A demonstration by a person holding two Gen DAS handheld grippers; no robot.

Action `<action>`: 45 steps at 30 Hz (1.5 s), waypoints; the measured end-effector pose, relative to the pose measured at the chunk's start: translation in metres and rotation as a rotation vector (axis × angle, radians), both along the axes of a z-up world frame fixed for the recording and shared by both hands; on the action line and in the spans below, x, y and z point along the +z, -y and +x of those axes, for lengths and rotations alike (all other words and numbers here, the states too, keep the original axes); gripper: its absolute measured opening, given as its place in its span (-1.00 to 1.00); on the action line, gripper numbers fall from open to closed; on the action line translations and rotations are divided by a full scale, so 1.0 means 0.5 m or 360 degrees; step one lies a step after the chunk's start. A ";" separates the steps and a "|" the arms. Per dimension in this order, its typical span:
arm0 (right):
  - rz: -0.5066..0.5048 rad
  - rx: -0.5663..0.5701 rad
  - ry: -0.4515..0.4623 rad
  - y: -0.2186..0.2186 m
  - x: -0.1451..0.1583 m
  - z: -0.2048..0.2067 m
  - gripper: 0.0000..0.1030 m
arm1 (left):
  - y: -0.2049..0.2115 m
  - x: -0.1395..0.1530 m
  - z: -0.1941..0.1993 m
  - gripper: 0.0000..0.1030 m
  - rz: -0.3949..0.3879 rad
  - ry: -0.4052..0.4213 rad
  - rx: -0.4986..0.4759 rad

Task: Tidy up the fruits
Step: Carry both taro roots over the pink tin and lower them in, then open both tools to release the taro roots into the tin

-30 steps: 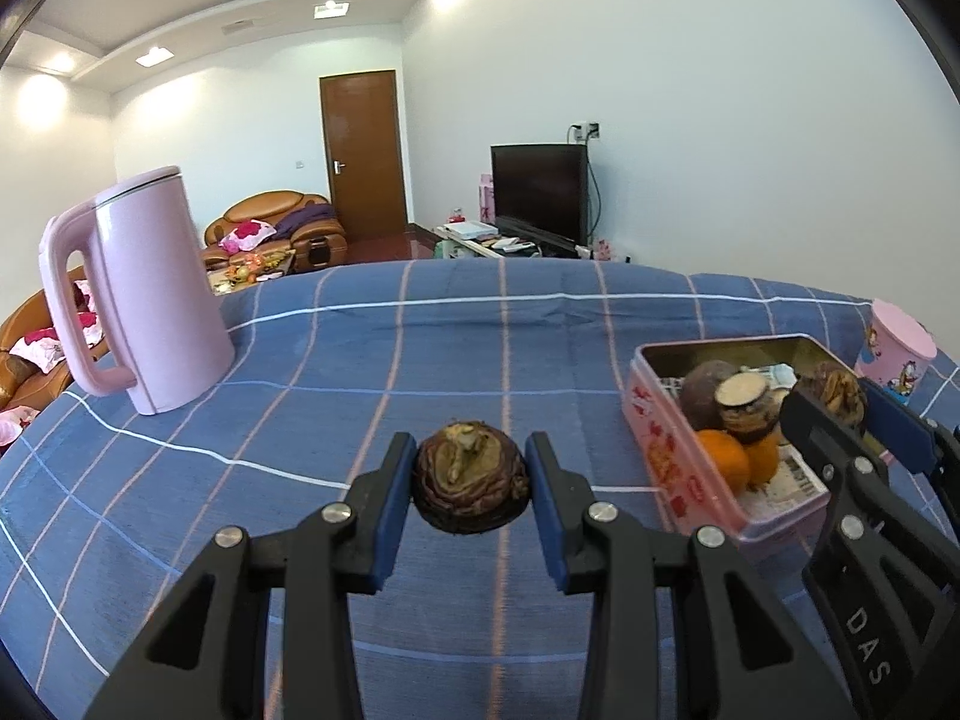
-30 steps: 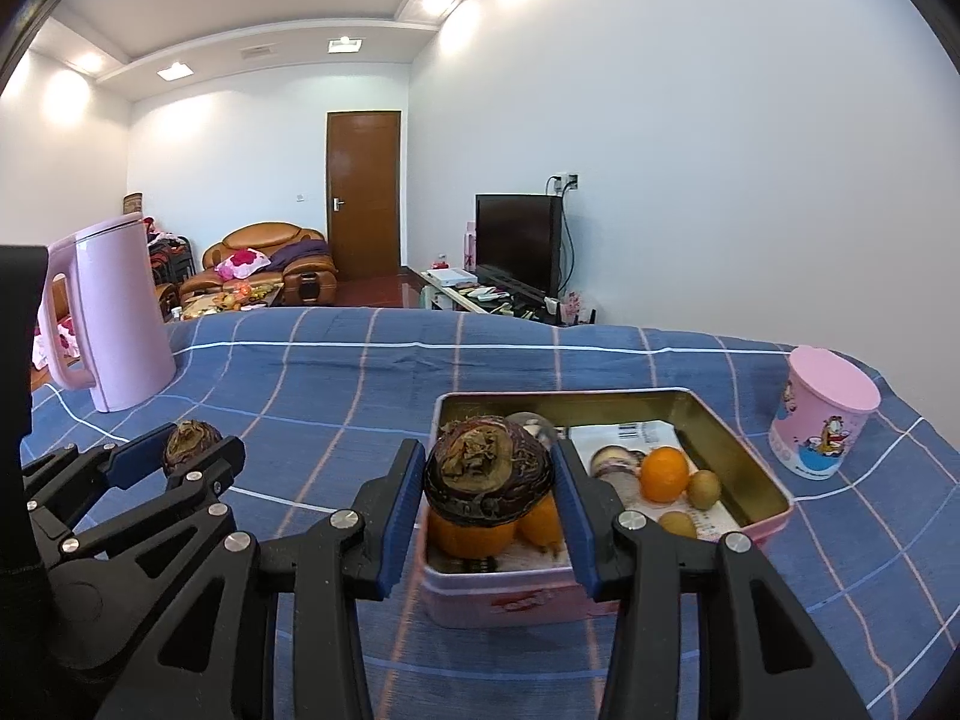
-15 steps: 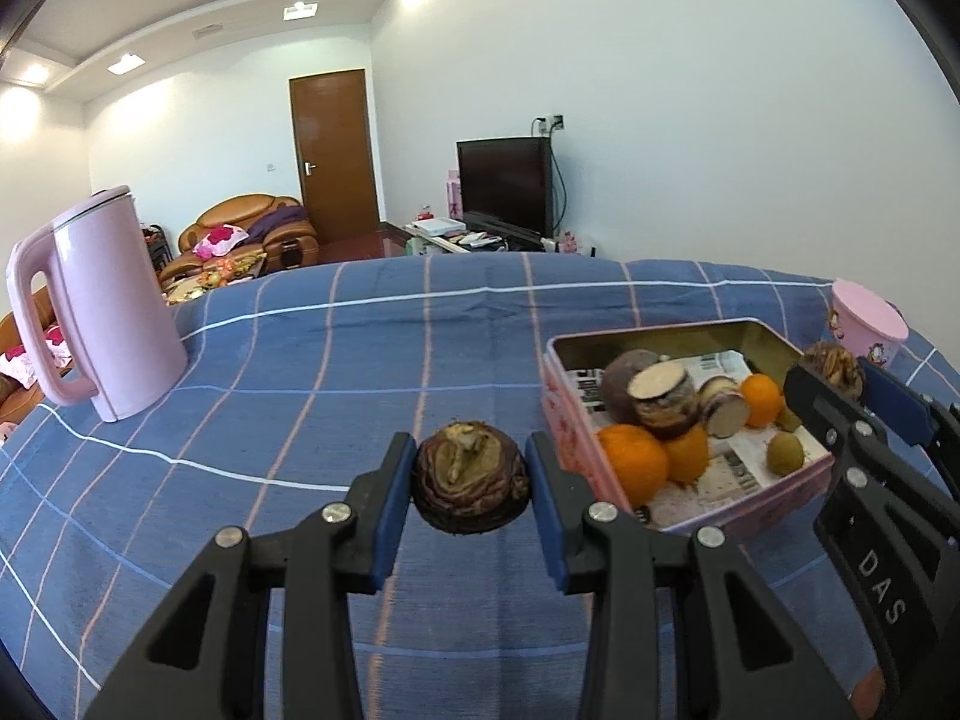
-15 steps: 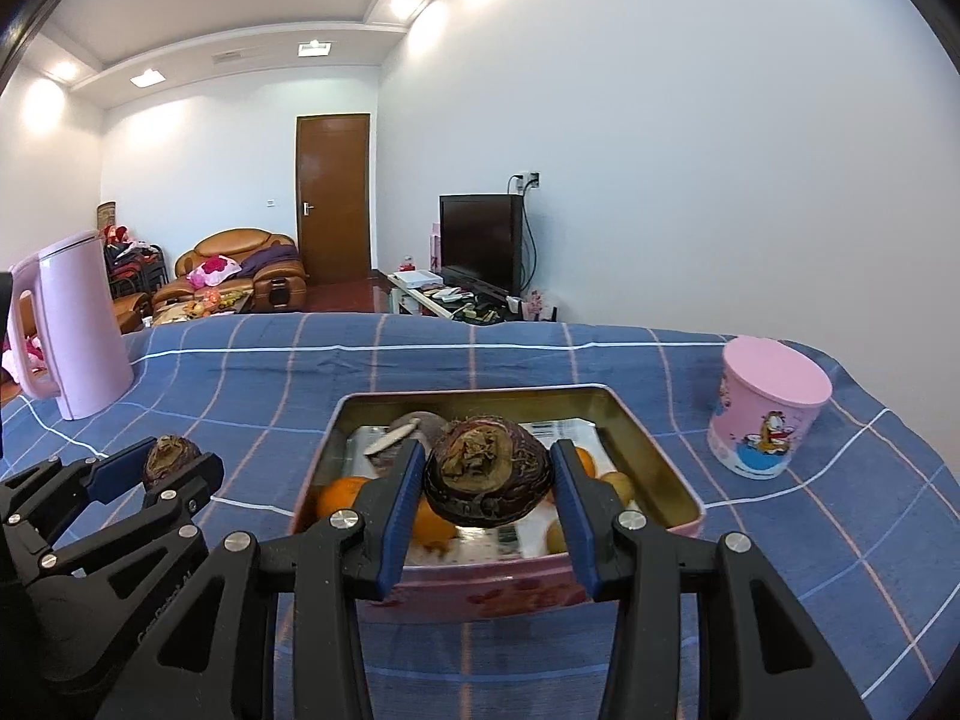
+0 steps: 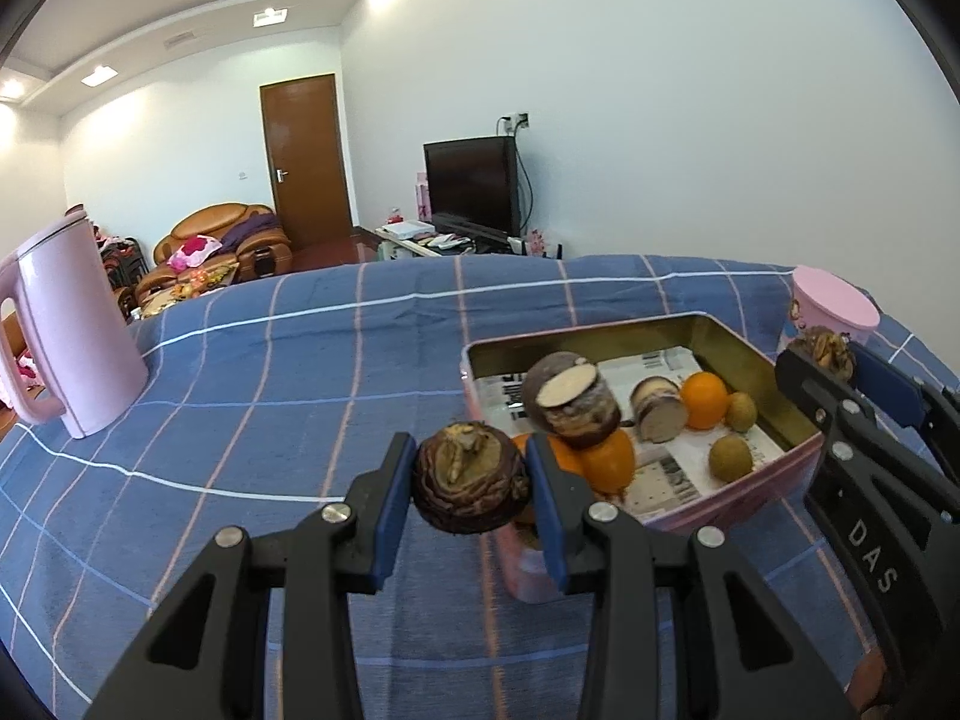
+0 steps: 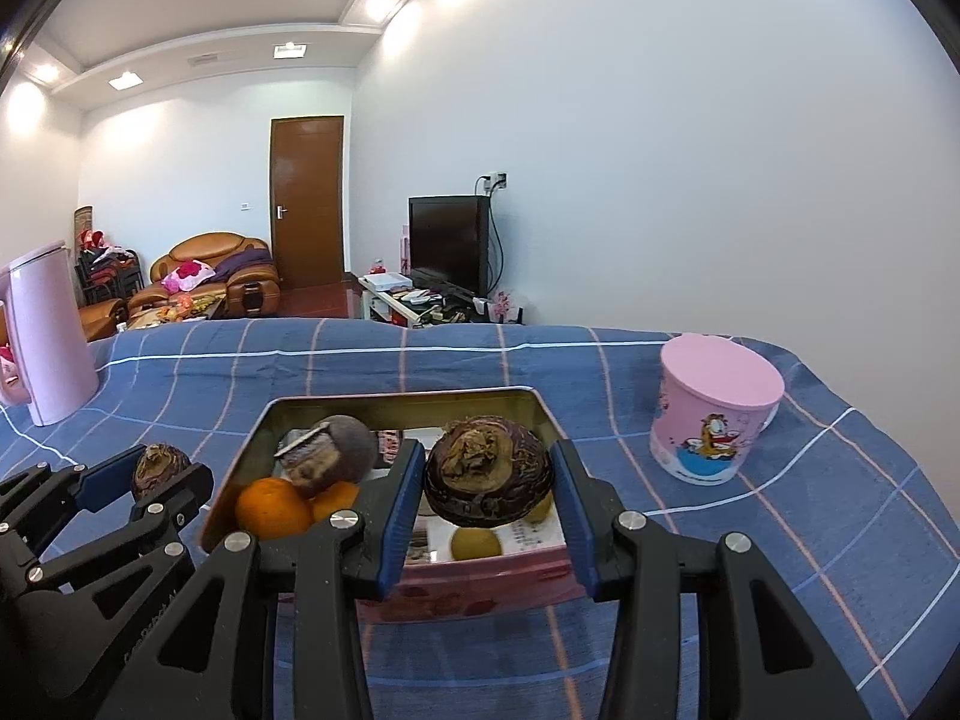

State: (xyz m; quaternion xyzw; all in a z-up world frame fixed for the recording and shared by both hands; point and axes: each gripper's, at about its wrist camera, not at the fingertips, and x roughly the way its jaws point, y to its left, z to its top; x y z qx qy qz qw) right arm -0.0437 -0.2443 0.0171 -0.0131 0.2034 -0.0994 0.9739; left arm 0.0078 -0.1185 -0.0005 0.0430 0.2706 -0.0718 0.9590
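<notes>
My left gripper (image 5: 469, 480) is shut on a dark brown scaly fruit (image 5: 468, 477), held above the near left corner of a pink tin box (image 5: 708, 507). My right gripper (image 6: 487, 483) is shut on a like brown fruit (image 6: 487, 477), held over the box's (image 6: 480, 582) near side. The box holds oranges (image 5: 705, 399), cut brown roots (image 5: 570, 399) and small kiwis (image 5: 730, 457) on newspaper. The right gripper shows at the right of the left wrist view (image 5: 840, 366); the left gripper shows at the left of the right wrist view (image 6: 150, 474).
A pink kettle (image 5: 66, 330) stands at the table's far left. A pink lidded cup (image 6: 714, 408) stands right of the box. A blue checked cloth (image 5: 288, 384) covers the table. A sofa, door and TV lie beyond.
Both grippers have moved right and forward with their fruits, toward and over the box. The box now lies closer to the left gripper. Both stay shut.
</notes>
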 end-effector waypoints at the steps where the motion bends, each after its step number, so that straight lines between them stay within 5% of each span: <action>1: 0.0001 -0.0007 0.0001 0.008 0.000 -0.001 -0.12 | 0.004 0.000 0.000 -0.23 -0.0003 0.0000 -0.0006; 28: -0.0021 -0.0196 0.0017 0.086 0.006 0.021 -0.11 | 0.119 0.003 0.057 -0.23 -0.0081 -0.0014 -0.0151; 45: -0.0059 -0.0173 -0.0014 0.056 0.000 0.132 -0.11 | 0.083 0.004 0.124 -0.23 -0.0170 -0.0035 -0.0082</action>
